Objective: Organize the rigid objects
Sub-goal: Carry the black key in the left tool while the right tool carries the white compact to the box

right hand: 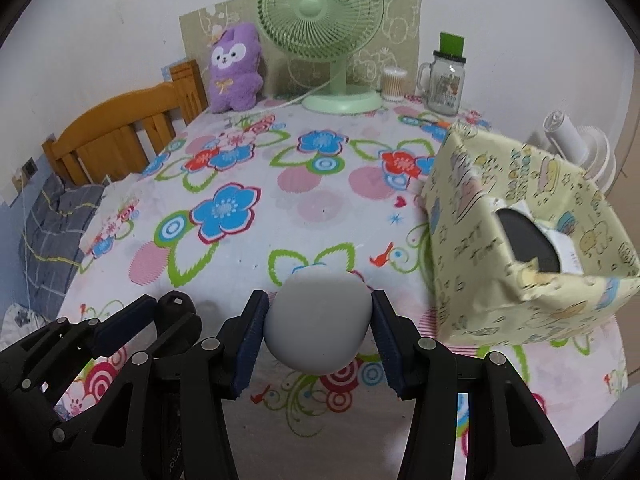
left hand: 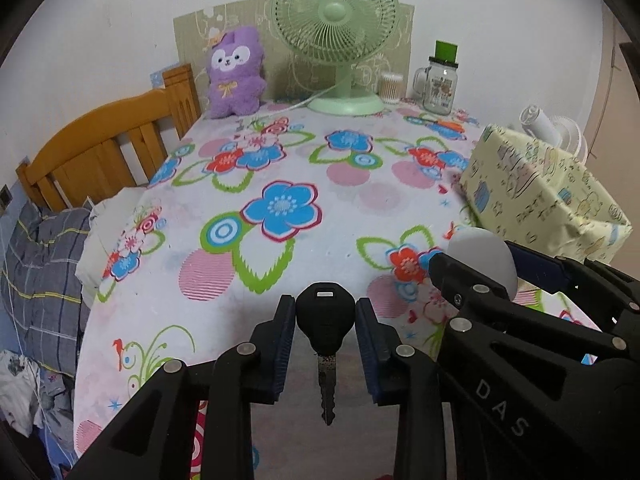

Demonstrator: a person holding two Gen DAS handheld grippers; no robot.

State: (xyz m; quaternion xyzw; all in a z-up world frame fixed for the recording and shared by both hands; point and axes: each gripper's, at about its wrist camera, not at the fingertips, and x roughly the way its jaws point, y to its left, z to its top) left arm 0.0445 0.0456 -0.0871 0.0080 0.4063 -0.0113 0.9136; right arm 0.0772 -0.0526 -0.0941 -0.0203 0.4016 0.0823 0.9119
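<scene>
My left gripper is shut on a black-headed key, its metal blade pointing back toward the camera, held above the near edge of the flowered table. My right gripper is shut on a smooth grey egg-shaped object; it also shows in the left wrist view. The two grippers sit side by side, the right one just right of the left. A box wrapped in pale yellow cartoon paper stands at the right, open at the top, with a dark round object inside.
At the back stand a green desk fan, a purple plush toy, a cotton-swab tub and a glass mug jar with a green top. A wooden bed headboard and bedding lie left of the table.
</scene>
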